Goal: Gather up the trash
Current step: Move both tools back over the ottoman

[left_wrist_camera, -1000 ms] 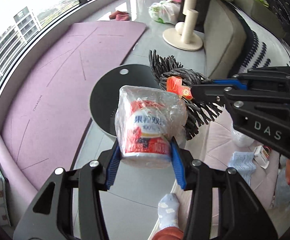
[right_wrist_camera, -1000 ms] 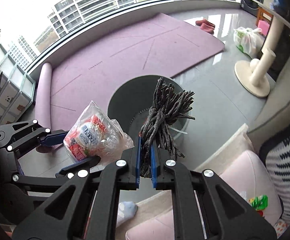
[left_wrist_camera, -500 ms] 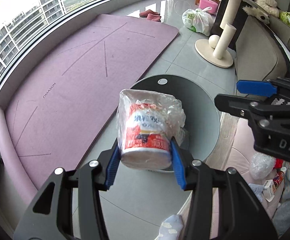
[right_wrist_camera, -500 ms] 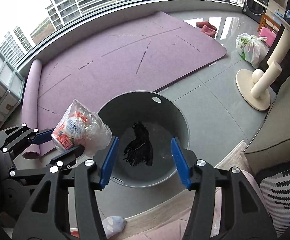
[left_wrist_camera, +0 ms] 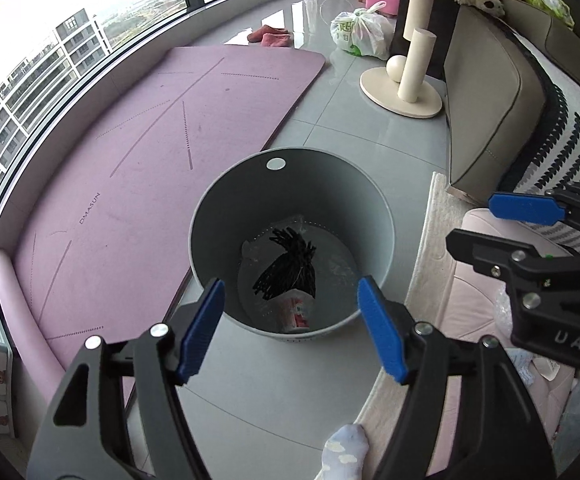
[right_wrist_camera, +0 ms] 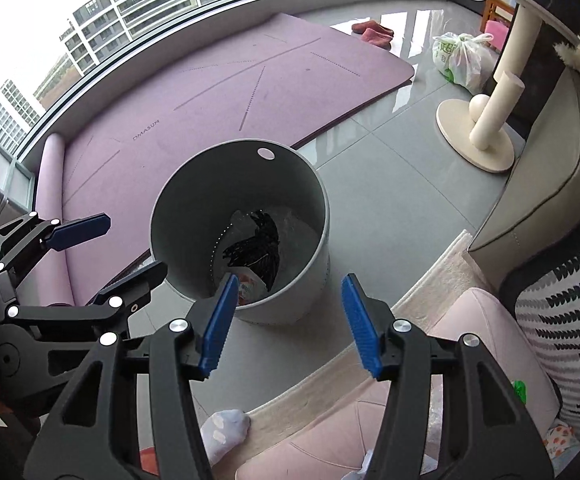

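Left gripper (left_wrist_camera: pixel 292 326) jaws opening, empty; right gripper (right_wrist_camera: pixel 287 324) open, empty; wrapped cup (left_wrist_camera: pixel 296 314) and black cords (left_wrist_camera: pixel 285 272) in bin (left_wrist_camera: pixel 209 216).

A purple yoga mat (left_wrist_camera: pixel 137 152) lies flat on grey tiles — pink slippers (left_wrist_camera: pixel 269 36) beyond it

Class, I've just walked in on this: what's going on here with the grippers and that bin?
A person is collecting trash with a gripper in each hand. Both hang over a grey bin on the floor beside a purple mat. The left gripper is opening with nothing between its jaws; the right gripper is open and empty too. In the bin lie a black stringy bundle and a red-and-white wrapped cup, so both pieces are binned.
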Available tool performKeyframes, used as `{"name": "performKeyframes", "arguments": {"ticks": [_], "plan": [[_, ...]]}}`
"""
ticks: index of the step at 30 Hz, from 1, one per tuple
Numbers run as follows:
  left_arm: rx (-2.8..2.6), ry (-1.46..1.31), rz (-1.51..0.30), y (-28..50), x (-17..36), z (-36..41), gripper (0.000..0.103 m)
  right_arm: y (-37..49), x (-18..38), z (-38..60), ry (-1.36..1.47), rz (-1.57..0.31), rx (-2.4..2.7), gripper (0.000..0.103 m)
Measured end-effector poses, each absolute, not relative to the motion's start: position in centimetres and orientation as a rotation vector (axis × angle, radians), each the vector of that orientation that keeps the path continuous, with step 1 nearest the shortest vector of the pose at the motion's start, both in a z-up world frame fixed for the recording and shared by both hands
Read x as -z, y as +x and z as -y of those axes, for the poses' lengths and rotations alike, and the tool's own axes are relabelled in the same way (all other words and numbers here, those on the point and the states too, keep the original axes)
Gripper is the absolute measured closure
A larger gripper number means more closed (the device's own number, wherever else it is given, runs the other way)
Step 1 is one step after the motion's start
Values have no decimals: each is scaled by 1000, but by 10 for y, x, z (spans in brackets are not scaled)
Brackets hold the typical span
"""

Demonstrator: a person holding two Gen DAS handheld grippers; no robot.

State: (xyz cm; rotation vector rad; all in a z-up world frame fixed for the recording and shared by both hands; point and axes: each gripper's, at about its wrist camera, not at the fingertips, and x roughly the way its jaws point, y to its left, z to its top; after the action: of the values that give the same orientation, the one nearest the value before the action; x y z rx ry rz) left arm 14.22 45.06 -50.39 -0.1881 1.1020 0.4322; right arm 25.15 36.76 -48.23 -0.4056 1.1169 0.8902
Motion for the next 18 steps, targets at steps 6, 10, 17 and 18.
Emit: {"name": "performKeyframes", "arguments": {"ticks": [6,10,17,18], "plan": [[-369,-163,-1127,138,498,-387,34,248,484,-301,-346,-1126,-809,51],[-310,-148,-1140,144,499,-334,34,241,487,-240,-301,-1143,-732,51],[-136,-61,-1150,162,517,-218,34,231,502,-102,-238,-1178,-555,51],[-110,-48,-1151,164,520,-201,34,229,505,-80,-229,-1184,-525,51]]}}
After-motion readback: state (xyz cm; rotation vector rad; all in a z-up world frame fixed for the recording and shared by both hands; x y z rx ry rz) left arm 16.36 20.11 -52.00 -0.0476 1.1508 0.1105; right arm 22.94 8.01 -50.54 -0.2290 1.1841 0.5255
